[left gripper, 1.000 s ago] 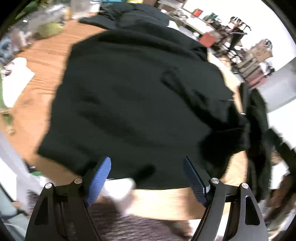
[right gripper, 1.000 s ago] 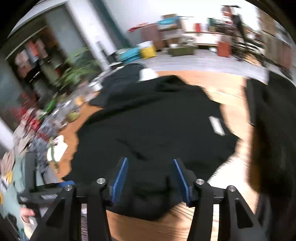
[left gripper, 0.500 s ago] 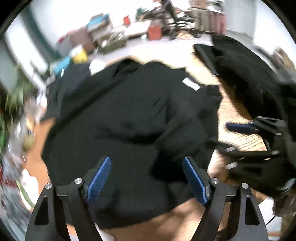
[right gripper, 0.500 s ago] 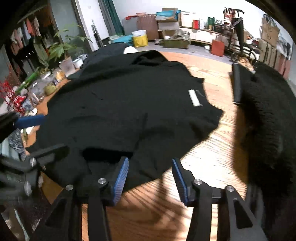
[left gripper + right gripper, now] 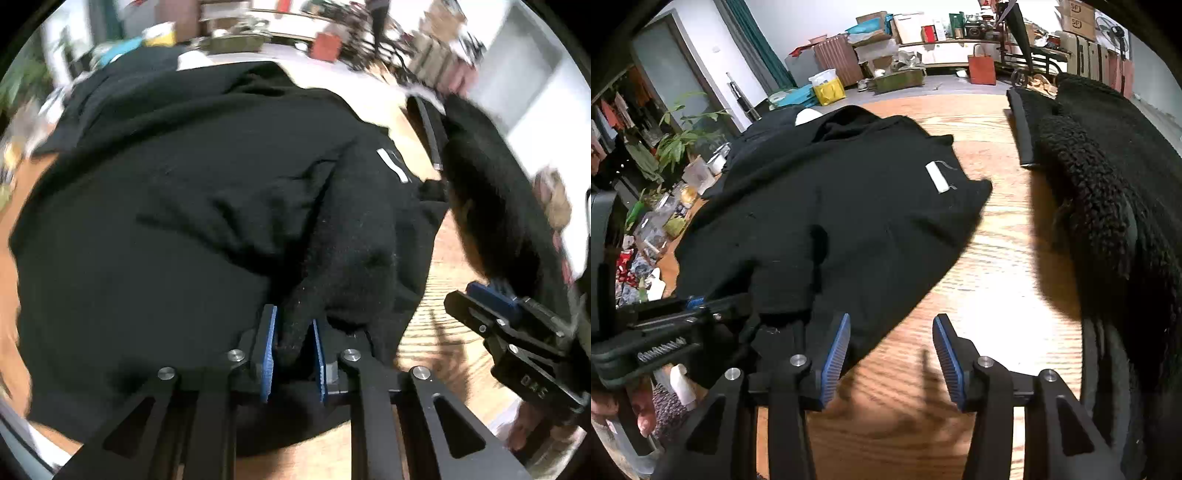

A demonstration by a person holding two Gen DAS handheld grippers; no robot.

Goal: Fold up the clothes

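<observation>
**A:** Where was the garment?

**B:** A black top [image 5: 827, 221] lay spread over a wooden table [image 5: 997, 258], filling most of the left and middle of it. A small white label [image 5: 938, 177] showed near its far right edge. A second, fleecy black garment [image 5: 1108, 192] was heaped along the table's right side, apart from the top.

**A:** What was the left gripper doing?

**B:** The left gripper [image 5: 291, 347] was low at the near edge of the top, pointing across the table. Its blue pads [image 5: 267, 354] were drawn close together, pinching a bunched fold of the black cloth between them. The fold rose from the pads in a ridge toward the label [image 5: 393, 166].

**A:** And the right one?

**B:** The right gripper [image 5: 890, 350] was held just over bare wood by the top's near right hem, its pads [image 5: 947, 358] wide apart with nothing between them. Its left pad sat at the cloth's edge; whether it touched could not be told.

**A:** Could each be seen from the other side?

**B:** Yes. In the right view the left gripper [image 5: 701, 314] came in from the left, with fingers [image 5: 642, 413] of the person's hand below it. In the left view the right gripper [image 5: 491, 299] sat at the far right.
</observation>
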